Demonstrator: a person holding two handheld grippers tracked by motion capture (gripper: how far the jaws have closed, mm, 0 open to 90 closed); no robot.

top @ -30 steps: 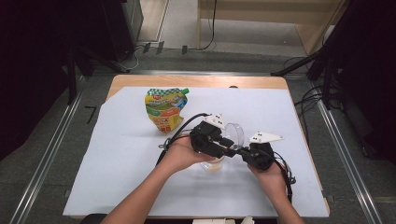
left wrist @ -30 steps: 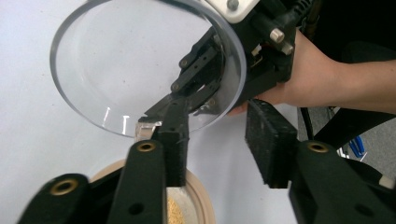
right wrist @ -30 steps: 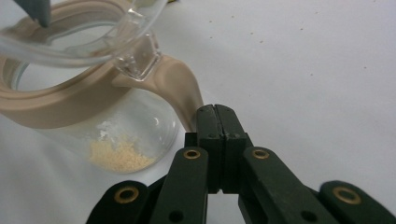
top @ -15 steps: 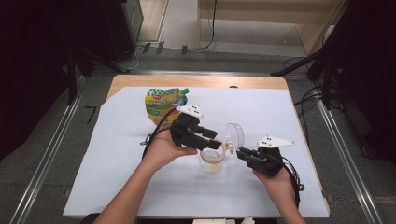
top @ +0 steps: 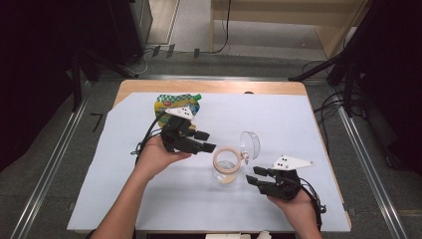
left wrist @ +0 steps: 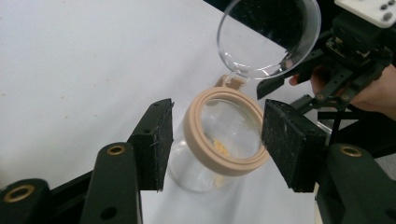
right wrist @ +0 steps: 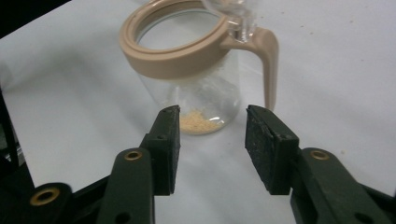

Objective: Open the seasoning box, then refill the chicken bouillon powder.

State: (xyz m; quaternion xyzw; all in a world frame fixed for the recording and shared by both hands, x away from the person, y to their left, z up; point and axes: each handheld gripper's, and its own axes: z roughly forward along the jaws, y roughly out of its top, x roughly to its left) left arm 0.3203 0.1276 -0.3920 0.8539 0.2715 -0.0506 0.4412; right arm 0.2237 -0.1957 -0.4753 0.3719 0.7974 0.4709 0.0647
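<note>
Looking down from the high view, we see a clear glass jar [top: 226,168] standing upright on the white sheet [top: 124,199] that covers the table [top: 209,87], a little right of the middle. It has a beige ring around its mouth, and its round clear lid [top: 250,144] is swung open and stands up at the far right side of the rim. A small amount of yellowish powder [right wrist: 201,122] lies at the bottom.

Our left gripper [top: 206,142] is just to the left of the jar, and its jaws have just been opening. In the left gripper view the jar's rim sits between the two black pads [left wrist: 156,135], but they are apart from it and press on nothing.

Our right gripper [top: 255,175] is just beside the jar on the right, nearer to us. Its jaws also have just been opening and they hold nothing; the jar stands beyond them.

A colourful pouch [top: 171,103] lies on the sheet behind the left hand.
</note>
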